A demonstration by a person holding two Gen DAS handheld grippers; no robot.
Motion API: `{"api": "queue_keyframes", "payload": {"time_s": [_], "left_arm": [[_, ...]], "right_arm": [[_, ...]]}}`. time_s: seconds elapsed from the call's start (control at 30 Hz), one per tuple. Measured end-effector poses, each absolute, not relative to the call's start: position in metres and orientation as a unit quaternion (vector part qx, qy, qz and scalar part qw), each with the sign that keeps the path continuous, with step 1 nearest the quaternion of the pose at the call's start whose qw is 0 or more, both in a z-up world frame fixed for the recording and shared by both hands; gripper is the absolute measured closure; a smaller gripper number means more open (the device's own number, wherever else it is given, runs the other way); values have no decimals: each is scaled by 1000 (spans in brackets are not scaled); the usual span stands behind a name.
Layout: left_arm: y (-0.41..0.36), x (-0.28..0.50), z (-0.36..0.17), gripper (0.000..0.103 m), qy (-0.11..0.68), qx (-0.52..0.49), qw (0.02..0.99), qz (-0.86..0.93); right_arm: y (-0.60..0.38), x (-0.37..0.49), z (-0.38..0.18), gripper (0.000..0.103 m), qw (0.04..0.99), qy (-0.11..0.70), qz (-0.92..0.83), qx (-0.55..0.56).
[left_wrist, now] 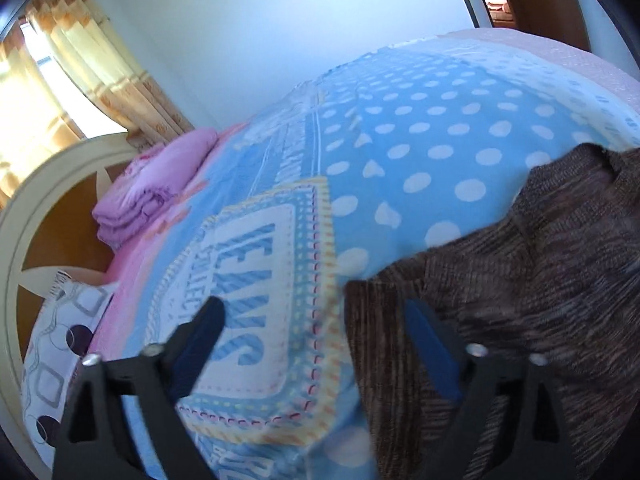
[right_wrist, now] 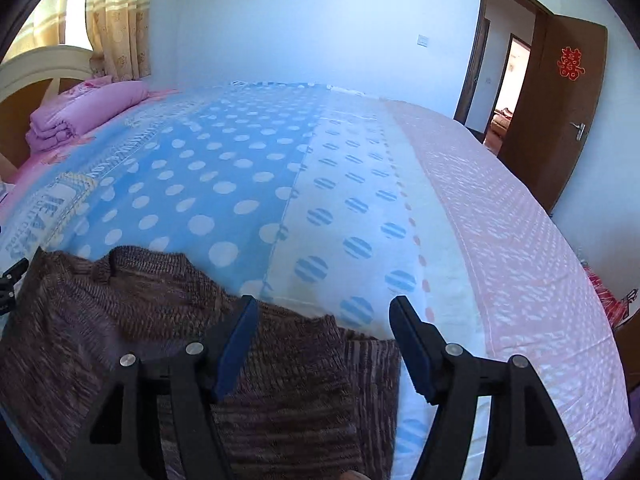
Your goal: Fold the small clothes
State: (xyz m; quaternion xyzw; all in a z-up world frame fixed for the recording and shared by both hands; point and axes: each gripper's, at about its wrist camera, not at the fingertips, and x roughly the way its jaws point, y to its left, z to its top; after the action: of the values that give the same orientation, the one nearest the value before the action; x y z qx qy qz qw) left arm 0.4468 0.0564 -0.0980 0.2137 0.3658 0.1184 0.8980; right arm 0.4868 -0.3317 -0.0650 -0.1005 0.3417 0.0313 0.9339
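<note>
The left gripper (left_wrist: 316, 320) stands spread wide with nothing between its fingers, poised over the bedspread (left_wrist: 420, 148) just beside the edge of the brown knitted sweater (left_wrist: 540, 280). The right gripper (right_wrist: 324, 336) is parted too, gripping nothing, above the sweater's (right_wrist: 160, 312) hem side. The sweater lies rumpled at the near edge of the bed, collar away from the grippers. The step looks like taking a fresh hold: pinch one layer at matching corners, then lift evenly so the fold lands square.

Brown marled knit sweater (right_wrist: 168, 320) flat on bed; neckline away; unfolded
</note>
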Motion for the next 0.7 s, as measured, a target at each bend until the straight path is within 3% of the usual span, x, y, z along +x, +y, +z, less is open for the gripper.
{"api": "queue_keyframes", "payload": {"time_s": [0.23, 0.33, 0.4, 0.43, 0.47, 0.5, 0.57, 0.7], "left_arm": [[65, 421, -108, 7, 367, 156, 912, 92], [51, 417, -108, 15, 358, 152, 919, 65], [40, 423, -111, 26, 362, 160, 917, 49], [35, 429, -114, 29, 367, 168, 914, 45], [32, 435, -118, 39, 377, 169, 910, 41], [30, 443, -124, 61, 391, 165, 905, 36], [31, 451, -132, 101, 419, 150, 895, 18], [38, 447, -128, 102, 391, 142, 908, 50]], "right_arm": [[-361, 480, -92, 36, 919, 385, 72, -55], [-360, 487, -98, 52, 912, 398, 87, -52], [-353, 495, -103, 54, 907, 406, 94, -57], [-350, 497, -105, 60, 905, 409, 97, -65], [-344, 499, -107, 69, 905, 407, 93, -82], [-340, 499, -107, 96, 907, 401, 86, -97], [-335, 501, -107, 100, 906, 400, 84, -109], [-342, 501, -94, 100, 920, 373, 63, -102]]}}
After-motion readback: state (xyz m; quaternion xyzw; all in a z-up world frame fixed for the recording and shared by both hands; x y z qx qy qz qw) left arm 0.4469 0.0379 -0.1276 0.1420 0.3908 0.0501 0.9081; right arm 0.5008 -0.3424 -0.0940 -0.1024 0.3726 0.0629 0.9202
